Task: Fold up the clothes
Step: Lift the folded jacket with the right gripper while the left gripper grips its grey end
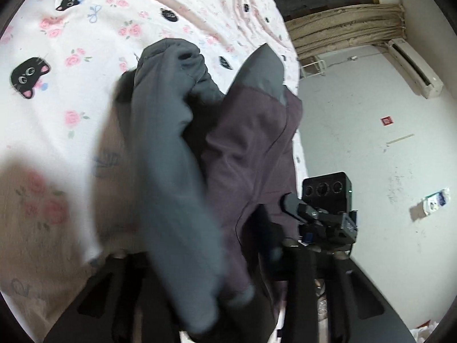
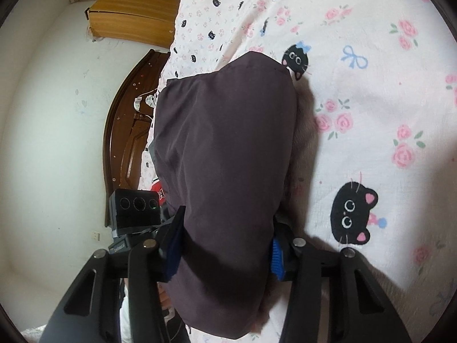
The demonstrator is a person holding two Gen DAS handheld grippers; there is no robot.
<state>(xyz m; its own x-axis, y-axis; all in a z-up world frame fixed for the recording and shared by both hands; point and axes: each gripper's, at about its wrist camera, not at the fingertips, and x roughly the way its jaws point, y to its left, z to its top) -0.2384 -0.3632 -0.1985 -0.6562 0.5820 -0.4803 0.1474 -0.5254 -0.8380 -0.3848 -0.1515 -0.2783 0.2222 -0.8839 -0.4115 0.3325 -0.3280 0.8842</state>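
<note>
We've got one garment in play: dark purple-brown fabric with grey panels, held up off the bedsheet, which is pink-white with roses and black cat faces.

Right gripper: jaws sit either side of a thick fold of the purple fabric, blue pads at 9 and 3 o'clock of the bundle, both touching cloth. We read that as pinching the garment. The fabric rises from the jaws toward 12 o'clock and fills the centre of the right wrist view, with the sheet behind it from 12 to 5 o'clock. At 9 o'clock there is a white wall, a dark wooden headboard and a light wooden cabinet at 11.

Left gripper: fingers mostly buried under blurred grey fabric, so we cannot tell whether they are spread or closed. The grey part hangs from centre to 6 o'clock, the purple part just beside it toward 3. The other gripper's camera block sits at 4 o'clock, next to the purple cloth. Sheet covers 8 to 12 o'clock; the white wall and an air conditioner are at 2.
</note>
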